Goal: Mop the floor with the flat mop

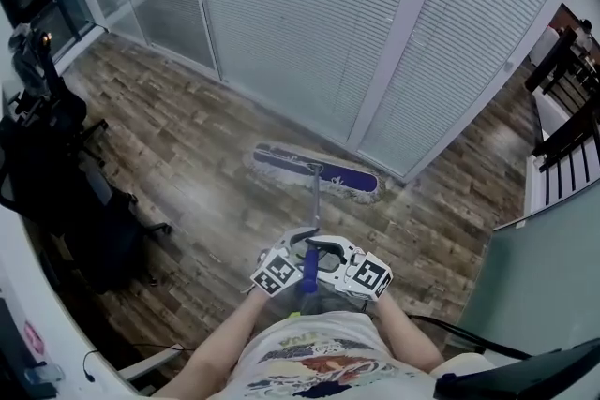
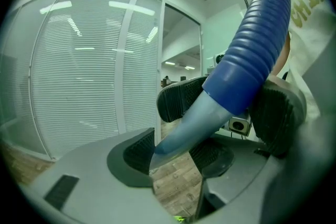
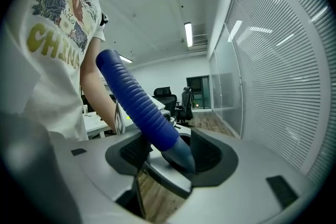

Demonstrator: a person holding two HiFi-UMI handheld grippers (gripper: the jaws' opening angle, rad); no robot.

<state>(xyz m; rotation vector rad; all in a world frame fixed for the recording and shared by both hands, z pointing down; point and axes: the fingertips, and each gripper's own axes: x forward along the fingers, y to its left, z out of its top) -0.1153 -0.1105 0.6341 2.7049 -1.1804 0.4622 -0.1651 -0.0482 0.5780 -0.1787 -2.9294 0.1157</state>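
Clamping the flat mop's handle (image 1: 310, 269), jaws of left gripper (image 2: 176, 155) and right gripper (image 3: 173, 153), both spread wide.

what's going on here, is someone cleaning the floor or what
Yes. A person is mopping with a flat mop. The left gripper and the right gripper are both closed on its blue handle grip, close together near the top. The mop head lies flat on the wood floor out in front of the person, close to the glass partition with blinds.
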